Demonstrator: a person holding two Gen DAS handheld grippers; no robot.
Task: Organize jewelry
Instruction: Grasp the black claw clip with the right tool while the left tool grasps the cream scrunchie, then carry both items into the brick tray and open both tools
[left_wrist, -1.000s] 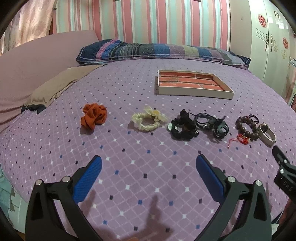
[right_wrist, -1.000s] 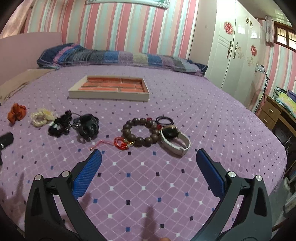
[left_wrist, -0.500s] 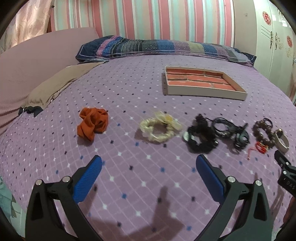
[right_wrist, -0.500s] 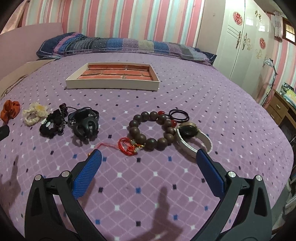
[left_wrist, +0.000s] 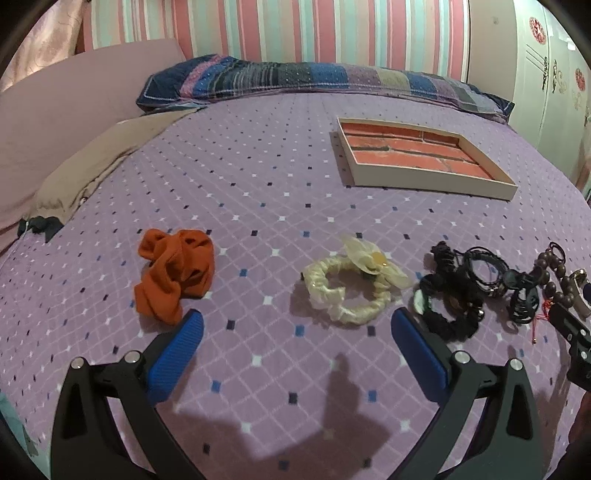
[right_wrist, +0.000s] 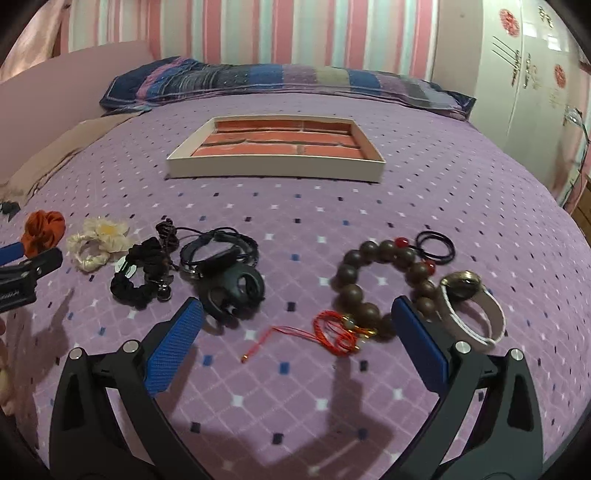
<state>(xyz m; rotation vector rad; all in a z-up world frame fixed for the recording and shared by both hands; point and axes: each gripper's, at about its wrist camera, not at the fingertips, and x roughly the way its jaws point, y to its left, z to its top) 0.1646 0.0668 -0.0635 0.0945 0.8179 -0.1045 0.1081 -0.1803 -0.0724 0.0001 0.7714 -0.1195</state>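
A crumpled rust-orange fabric scrunchie (left_wrist: 175, 273), a cream satin scrunchie with a flower (left_wrist: 352, 286), black braided cords (right_wrist: 218, 249) and a chunky brown wooden bead bracelet (right_wrist: 384, 286) are strung out in a row on the purple diamond-print bedspread (left_wrist: 258, 177), all on the near side of the shallow cream cardboard tray with a brick-print floor (right_wrist: 277, 147). The left gripper (left_wrist: 295, 328) is held wide open with nothing in it over the cream scrunchie, and the right gripper (right_wrist: 295, 325) is spread just as wide and empty over the beads. Candy-striped wallpaper (left_wrist: 314, 29) is seen beyond the tray.

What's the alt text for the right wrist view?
The open right gripper hovers low over a purple bedspread, framing a wooden bead bracelet with a red tassel. A watch lies right, dark accessories left, and an empty brick-patterned tray beyond.
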